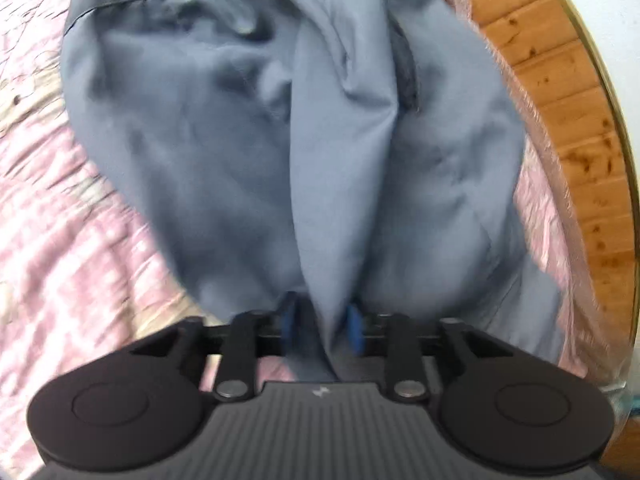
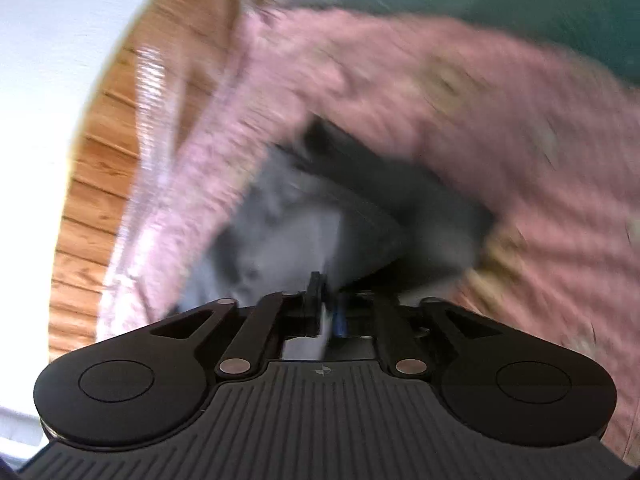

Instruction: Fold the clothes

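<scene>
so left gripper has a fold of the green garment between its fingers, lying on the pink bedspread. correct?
Not green. The left wrist view shows a grey-blue garment, with a fold of it running down between the blue pads of the left gripper. The rest holds: it lies on the pink bedspread.
</scene>
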`<state>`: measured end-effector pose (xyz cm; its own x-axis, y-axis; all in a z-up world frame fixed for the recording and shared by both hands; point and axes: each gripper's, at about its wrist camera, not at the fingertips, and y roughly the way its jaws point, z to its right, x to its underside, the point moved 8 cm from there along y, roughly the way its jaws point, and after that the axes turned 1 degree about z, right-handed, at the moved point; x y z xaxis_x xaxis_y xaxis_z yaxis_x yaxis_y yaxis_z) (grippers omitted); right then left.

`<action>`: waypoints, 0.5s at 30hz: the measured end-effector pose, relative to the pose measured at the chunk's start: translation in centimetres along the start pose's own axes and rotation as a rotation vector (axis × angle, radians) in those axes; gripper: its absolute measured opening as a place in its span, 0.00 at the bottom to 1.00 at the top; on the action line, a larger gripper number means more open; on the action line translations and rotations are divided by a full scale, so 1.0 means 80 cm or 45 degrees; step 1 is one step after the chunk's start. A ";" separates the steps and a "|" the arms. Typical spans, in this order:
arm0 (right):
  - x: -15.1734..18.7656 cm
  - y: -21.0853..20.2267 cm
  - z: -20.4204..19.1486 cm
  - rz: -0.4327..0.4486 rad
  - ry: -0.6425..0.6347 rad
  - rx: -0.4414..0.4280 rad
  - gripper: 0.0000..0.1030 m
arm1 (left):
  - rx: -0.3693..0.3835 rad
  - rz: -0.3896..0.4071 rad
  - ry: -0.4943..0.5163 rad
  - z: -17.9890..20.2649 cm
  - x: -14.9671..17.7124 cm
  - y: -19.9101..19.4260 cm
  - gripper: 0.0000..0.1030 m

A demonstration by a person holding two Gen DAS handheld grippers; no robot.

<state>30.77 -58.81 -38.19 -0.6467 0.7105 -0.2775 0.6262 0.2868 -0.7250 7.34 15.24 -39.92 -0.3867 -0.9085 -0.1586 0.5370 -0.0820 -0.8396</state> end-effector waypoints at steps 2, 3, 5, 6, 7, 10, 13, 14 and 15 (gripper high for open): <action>-0.001 0.006 -0.001 0.015 0.020 -0.026 0.42 | 0.006 0.034 0.069 0.023 -0.008 0.002 0.67; -0.005 0.010 -0.006 0.029 -0.002 -0.034 0.42 | 0.001 0.047 0.113 0.035 -0.012 0.004 0.69; -0.014 0.018 -0.019 0.040 -0.068 -0.045 0.10 | 0.002 0.048 0.190 0.056 -0.017 0.010 0.47; -0.020 0.023 -0.028 0.039 -0.104 -0.043 0.00 | 0.015 0.047 0.228 0.064 -0.017 0.008 0.02; -0.028 0.022 -0.040 0.060 -0.147 -0.021 0.00 | 0.028 0.046 0.266 0.072 -0.017 0.005 0.06; -0.058 -0.057 -0.103 0.320 -0.351 -0.093 0.00 | 0.082 0.073 0.292 0.075 -0.010 -0.013 0.05; -0.056 -0.088 -0.087 0.358 -0.405 0.022 0.00 | 0.009 0.015 0.277 0.053 0.005 0.006 0.06; -0.052 -0.075 -0.066 0.309 -0.411 0.092 0.00 | -0.020 -0.007 0.270 0.044 0.010 0.014 0.06; -0.045 -0.053 -0.042 0.237 -0.389 0.149 0.00 | -0.038 -0.010 0.272 0.041 0.009 0.019 0.06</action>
<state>31.90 -60.44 -32.01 -0.6377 0.5137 -0.5740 0.7028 0.0828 -0.7066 10.33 13.13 -39.63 -0.5425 -0.8000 -0.2562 0.5122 -0.0733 -0.8558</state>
